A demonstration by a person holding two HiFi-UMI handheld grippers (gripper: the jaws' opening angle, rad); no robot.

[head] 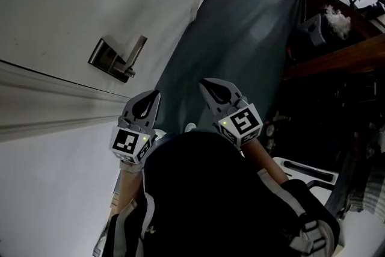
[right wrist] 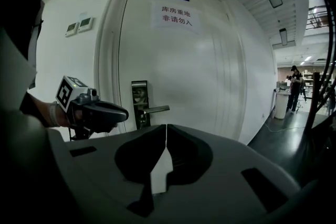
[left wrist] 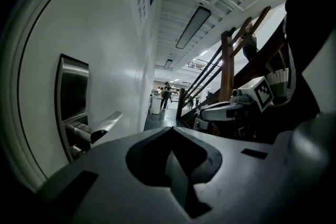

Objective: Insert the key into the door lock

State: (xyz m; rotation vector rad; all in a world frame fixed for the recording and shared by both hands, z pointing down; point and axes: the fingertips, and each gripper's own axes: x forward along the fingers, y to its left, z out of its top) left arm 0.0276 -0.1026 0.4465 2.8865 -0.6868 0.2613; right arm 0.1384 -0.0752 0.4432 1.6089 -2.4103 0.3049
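The white door (head: 72, 3) carries a metal lock plate (head: 108, 57) with a lever handle (head: 135, 51). My left gripper (head: 155, 95) hangs a short way below and right of the lock, jaws shut, no key seen in them. My right gripper (head: 204, 83) is beside it, further from the door, also shut with nothing showing. In the left gripper view the lock plate (left wrist: 73, 102) and handle (left wrist: 105, 124) are close on the left beyond my left gripper (left wrist: 170, 129). In the right gripper view the lock plate (right wrist: 139, 105) lies ahead of my right gripper (right wrist: 166, 126). No key is visible anywhere.
A paper sign (right wrist: 176, 16) is stuck high on the door. A dark floor (head: 240, 39) runs alongside it. Wooden and metal racks (head: 343, 39) stand on the right. A person (right wrist: 294, 86) stands far down the hall by a white bin (right wrist: 281, 103).
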